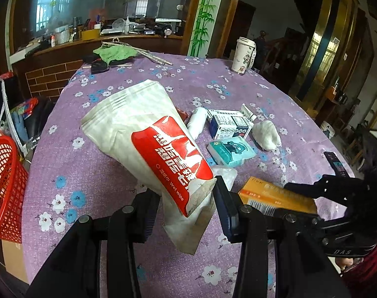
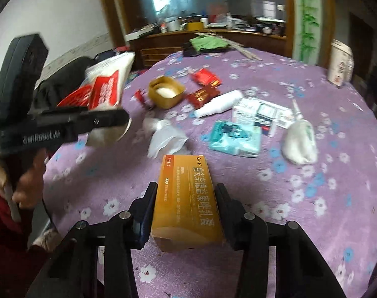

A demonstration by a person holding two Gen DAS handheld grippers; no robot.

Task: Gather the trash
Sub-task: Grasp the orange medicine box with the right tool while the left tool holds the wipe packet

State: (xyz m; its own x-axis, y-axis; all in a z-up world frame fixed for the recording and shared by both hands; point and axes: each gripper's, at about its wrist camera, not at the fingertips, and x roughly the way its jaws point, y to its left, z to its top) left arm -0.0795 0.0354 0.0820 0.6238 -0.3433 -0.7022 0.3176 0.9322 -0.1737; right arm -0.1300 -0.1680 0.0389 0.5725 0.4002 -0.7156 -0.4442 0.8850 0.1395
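Orange box [image 2: 187, 198] betw. right gripper [image 2: 186, 206] jaws, gripped.

Black left gripper [image 2: 113, 121] lettered white, black right gripper [image 2: 186, 193], red sleeve [image 2: 4, 236]

Soft daylight from the rear windows [image 1: 48, 2], dim brown room edges, strong fisheye bending with dark vignetted corners, left-wrist view sharp, right-wrist view motion-blurred, faint shadows on the purple counter [image 2: 312, 223]
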